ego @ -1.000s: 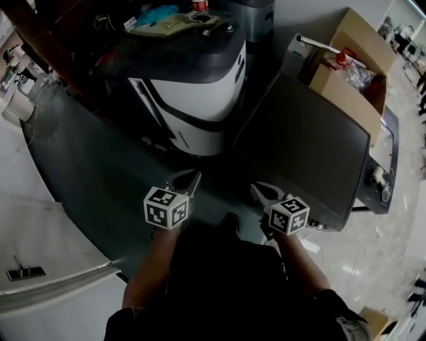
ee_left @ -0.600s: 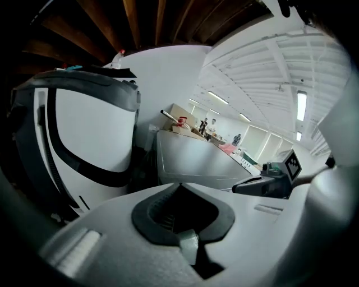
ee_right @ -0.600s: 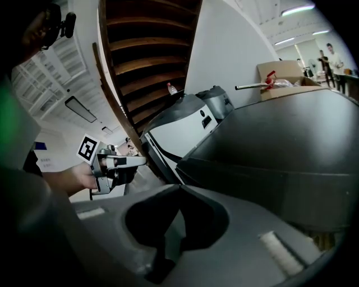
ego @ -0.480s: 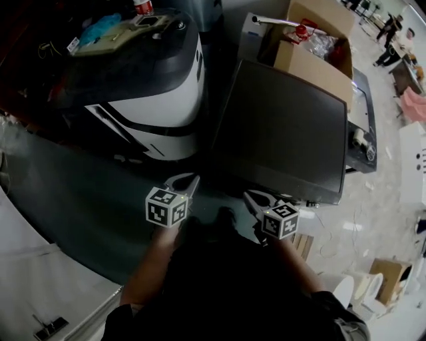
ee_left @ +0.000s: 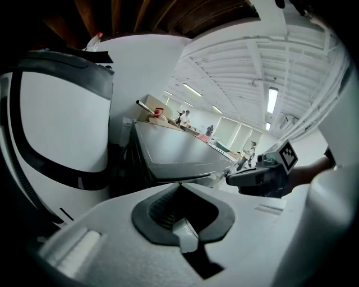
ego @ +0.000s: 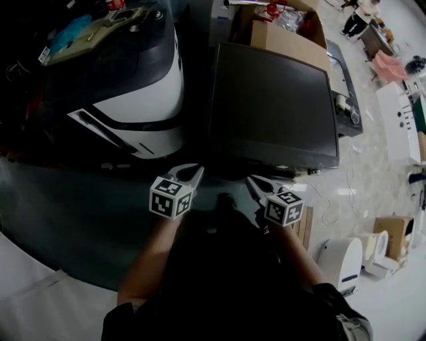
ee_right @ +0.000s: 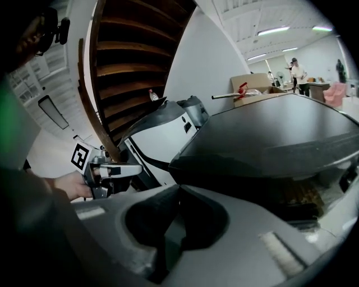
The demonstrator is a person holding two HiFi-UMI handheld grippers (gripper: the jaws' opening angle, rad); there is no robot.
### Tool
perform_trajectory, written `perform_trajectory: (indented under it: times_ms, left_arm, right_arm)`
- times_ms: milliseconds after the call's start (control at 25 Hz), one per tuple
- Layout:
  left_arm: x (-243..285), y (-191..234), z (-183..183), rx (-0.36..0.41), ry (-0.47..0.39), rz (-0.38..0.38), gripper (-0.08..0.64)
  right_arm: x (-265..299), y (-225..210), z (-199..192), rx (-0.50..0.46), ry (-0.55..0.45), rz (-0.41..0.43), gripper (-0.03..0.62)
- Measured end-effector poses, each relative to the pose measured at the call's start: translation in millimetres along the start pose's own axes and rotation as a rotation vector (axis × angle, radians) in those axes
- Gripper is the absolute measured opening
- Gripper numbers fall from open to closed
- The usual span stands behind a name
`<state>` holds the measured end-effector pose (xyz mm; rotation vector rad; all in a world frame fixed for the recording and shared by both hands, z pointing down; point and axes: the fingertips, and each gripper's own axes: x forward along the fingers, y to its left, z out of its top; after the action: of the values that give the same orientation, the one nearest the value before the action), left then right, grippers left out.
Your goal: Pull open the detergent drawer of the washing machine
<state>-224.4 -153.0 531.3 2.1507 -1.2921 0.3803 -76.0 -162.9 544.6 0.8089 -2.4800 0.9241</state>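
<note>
Dark floor (ego: pixel 80 220) bearing what is probably the washing machine (ego: pixel 143 93), detergent drawer not discernible; dark panel (ego: pixel 273 106) right of it; left tongs (ego: pixel 193 172) and right tongs (ego: pixel 253 181) before it, pressed together, empty, held ready to reach.

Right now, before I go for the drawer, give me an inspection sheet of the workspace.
Surface: dark floor.
Job's things: white and dark washing machine; detergent drawer not made out.
Clutter: dark flat panel beside it; cardboard box behind the panel; oddments on the machine's top.
Grippers: left claw and right claw both shut, empty, apart from the machine.
Cables: thin cable on the pale floor at right.
Surroundings: wooden stairs; people far off.
</note>
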Motion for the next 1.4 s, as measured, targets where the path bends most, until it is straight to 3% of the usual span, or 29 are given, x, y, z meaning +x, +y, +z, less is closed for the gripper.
perform_trajectory:
  times_ms: [120,320,440,680,720,800,840,1400]
  left_arm:
    - [-3,2,-9,0.021,0.018,-0.024,0.012]
    - [6,14,-22,0.002,0.056,-0.039,0.014]
    - [18,27,-25,-0.025,0.068,-0.02,0.014]
    - [41,37,-27,0.0,0.093,-0.006,0.017]
    - [45,38,-27,0.001,0.097,-0.003,0.033]
    - [51,38,-28,0.002,0.11,0.001,0.13]
    - [54,38,-27,0.003,0.116,0.001,0.135]
    - [89,38,-27,0.015,0.151,0.035,0.167]
  right_arm:
    - [-7,1,-8,0.059,-0.048,-0.051,0.003]
    - [-6,-9,-25,0.086,-0.034,-0.111,0.005]
    - [4,-20,-21,0.12,-0.035,-0.13,0.082]
    - [15,-53,-17,0.079,-0.019,-0.179,0.146]
    - [16,-58,-16,0.078,-0.015,-0.187,0.157]
    - [16,-67,-15,0.082,-0.011,-0.203,0.179]
    - [17,-71,-14,0.086,-0.01,-0.209,0.189]
    - [36,-88,-11,0.071,0.034,-0.18,0.202]
